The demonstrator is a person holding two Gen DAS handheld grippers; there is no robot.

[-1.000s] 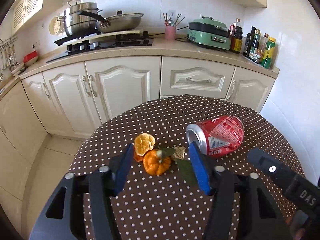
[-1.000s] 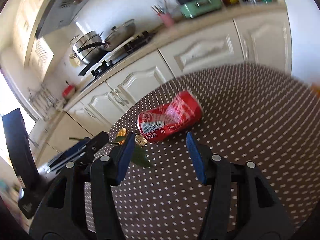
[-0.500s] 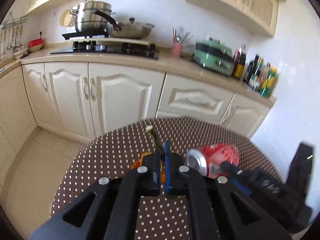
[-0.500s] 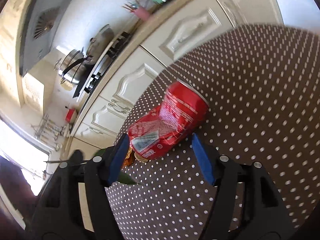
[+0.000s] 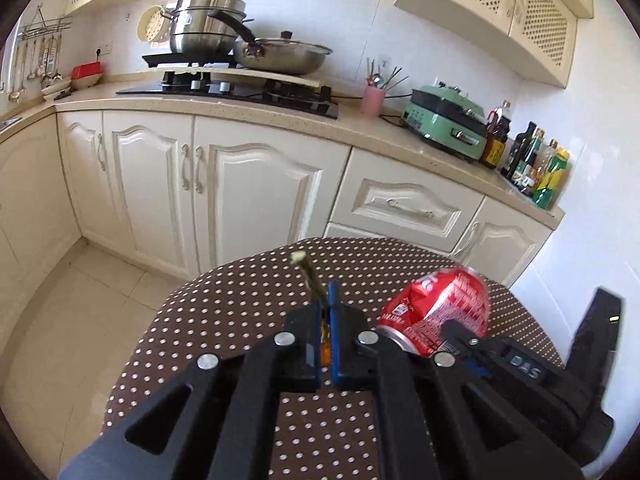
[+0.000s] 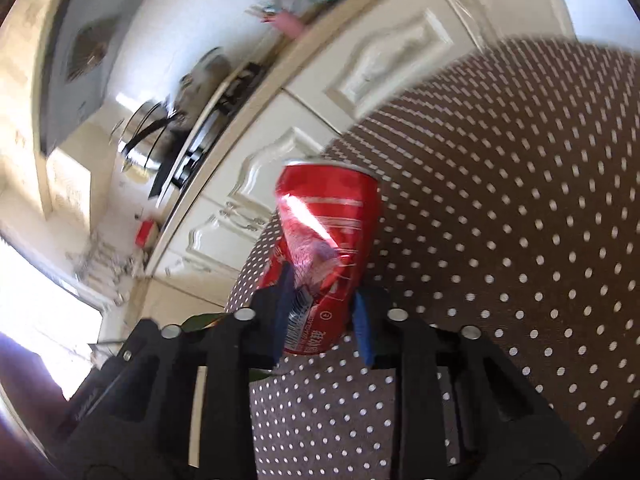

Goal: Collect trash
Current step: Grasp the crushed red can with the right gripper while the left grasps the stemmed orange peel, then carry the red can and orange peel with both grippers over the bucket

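My left gripper (image 5: 326,312) is shut on the orange peel (image 5: 325,350), with a green stem (image 5: 308,274) sticking up out of the jaws above the brown polka-dot table (image 5: 224,304). My right gripper (image 6: 322,312) is shut on the crushed red soda can (image 6: 328,236), held tilted above the table (image 6: 520,200). The can (image 5: 436,308) and the right gripper's body show in the left wrist view just right of my left gripper. A green leaf (image 6: 204,320) shows at the left of the right wrist view.
Cream kitchen cabinets (image 5: 240,188) run behind the table. The counter holds a hob with pots (image 5: 224,40), a pink utensil cup (image 5: 373,100), a green appliance (image 5: 448,120) and several bottles (image 5: 536,168). Tiled floor (image 5: 68,320) lies to the left.
My left gripper closed on the orange peel and lifted it. My right gripper closed on the red can and raised it off the table, tilting it.
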